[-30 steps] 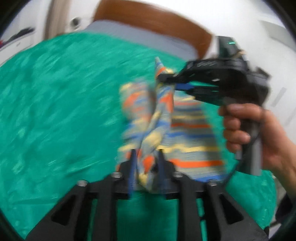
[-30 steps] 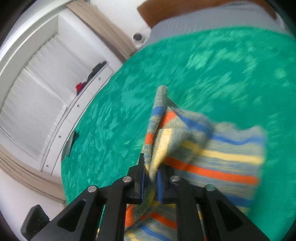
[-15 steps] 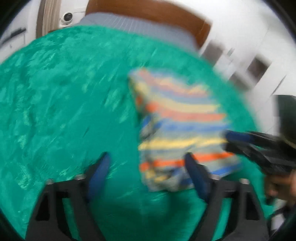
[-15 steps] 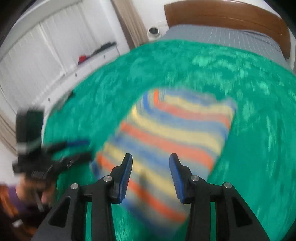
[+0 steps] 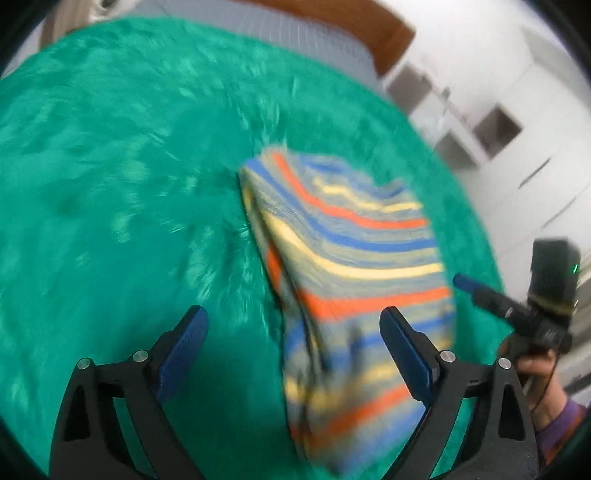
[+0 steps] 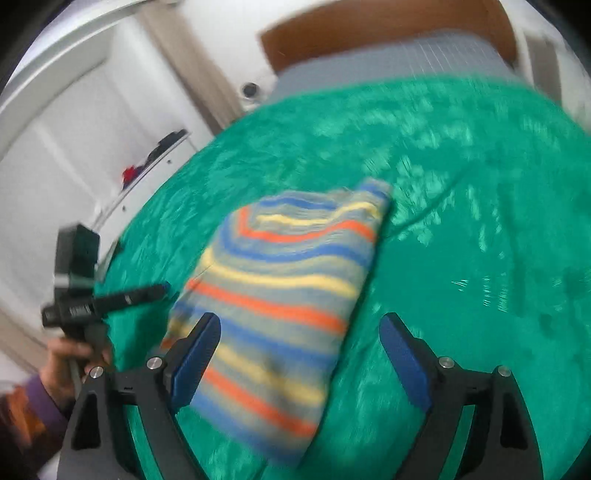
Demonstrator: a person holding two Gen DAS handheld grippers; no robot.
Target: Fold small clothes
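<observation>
The left hand-held gripper [image 5: 293, 339] has just been opening; its blue-padded jaws stand wide apart over the folded, striped knit garment [image 5: 354, 280], pressing nothing. The right hand-held gripper [image 6: 299, 345] has likewise just been opening and grips nothing, the garment's edge lying below its left pad. The garment rests on the fuzzy green blanket [image 6: 480, 221] covering the bed, towards 12 o'clock from both grippers.

A knitted, matt texture is shown by the striped garment [image 5: 354, 258], of soft cloth. A plush, slightly sheeny pile is seen on the green blanket [image 5: 110, 184] beneath it. At twelve o'clock, smooth brown wood is presented by the headboard [image 6: 369, 33]. Matt black plastic with small metal screws is seen on the left gripper [image 5: 291, 347].
</observation>
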